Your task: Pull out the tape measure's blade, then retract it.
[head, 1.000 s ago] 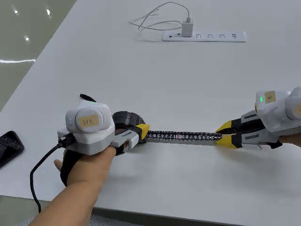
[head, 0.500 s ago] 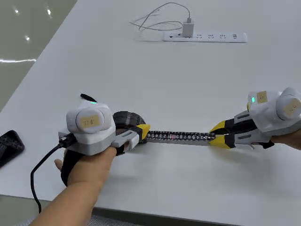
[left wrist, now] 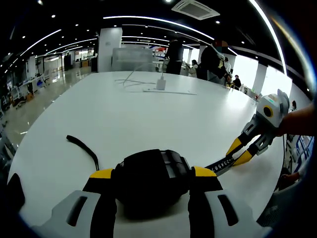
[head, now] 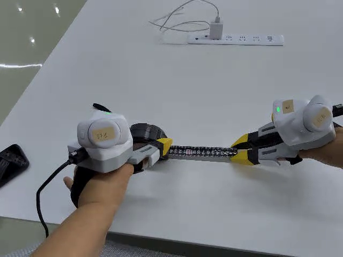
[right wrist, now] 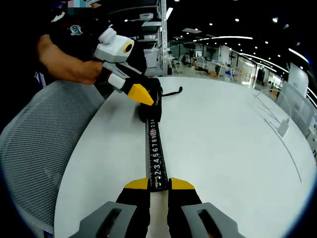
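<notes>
Black plastic sits nearest me: the tape measure's case [left wrist: 151,181], resting on the white table [head: 214,96] close to its near edge. The yellow-tipped jaws of my left gripper [head: 162,145] clamp it from both sides. From the case the blade [head: 201,152] runs low along the tabletop to my right gripper [head: 241,150], whose jaws are closed on its free end.

A short length is out, so I judge the pull is under way or just finished. I cannot tell from this which way the blade is heading. Next I need to keep the case pinned and walk the end along the blade's own line, so it doesn't kink or snap home.

My right gripper view shows the printed numerals and the tip pinched between the jaws, which the head view leaves too small to read. My left gripper view shows the case's strap [left wrist: 84,148] lying loose on the table. Farthest off, a power strip [head: 236,38] lies with a charger plugged in.
</notes>
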Demonstrator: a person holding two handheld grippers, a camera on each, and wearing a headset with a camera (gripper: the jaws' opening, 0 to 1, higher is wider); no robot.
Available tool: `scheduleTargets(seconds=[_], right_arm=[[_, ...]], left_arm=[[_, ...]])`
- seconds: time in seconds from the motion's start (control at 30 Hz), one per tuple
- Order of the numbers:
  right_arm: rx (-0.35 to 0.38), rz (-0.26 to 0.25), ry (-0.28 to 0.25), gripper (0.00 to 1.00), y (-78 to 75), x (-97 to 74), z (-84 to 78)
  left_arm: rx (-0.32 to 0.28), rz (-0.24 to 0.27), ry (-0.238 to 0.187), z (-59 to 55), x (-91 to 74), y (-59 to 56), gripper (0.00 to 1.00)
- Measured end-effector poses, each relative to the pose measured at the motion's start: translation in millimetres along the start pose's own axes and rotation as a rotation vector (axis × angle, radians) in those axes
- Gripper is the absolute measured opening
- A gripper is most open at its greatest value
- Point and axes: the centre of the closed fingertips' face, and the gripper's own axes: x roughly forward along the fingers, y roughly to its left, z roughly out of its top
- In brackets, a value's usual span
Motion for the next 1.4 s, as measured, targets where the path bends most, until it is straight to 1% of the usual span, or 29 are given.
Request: scheduleTargets(seconds=[0.33, 0.63, 1.07, 1.4], right_arm=[[-0.006, 0.01, -0.015, 0.08, 0.0, 13.7, 12.4], [-0.02, 0.019, -0.024, 0.08, 1.2, 29.5, 23.8], [-0.033, 0.033, -0.041, 0.08, 5.9, 39.5, 39.3], [-0.043, 0.044, -0.043, 0.08, 8.1, 45.9, 45.6]], left_arm=[[0.0, 0.001, -0.002, -0.2, 0.1, 0.7, 0.53], [0.0, 0.0, -0.003, 0.0, 1.0, 1.5, 0.53], [0.0, 0.001, -0.003, 0.2, 1.4, 2.3, 0.53], [0.0, 0.002, -0.005, 0.5, 1.4, 2.8, 0.54]])
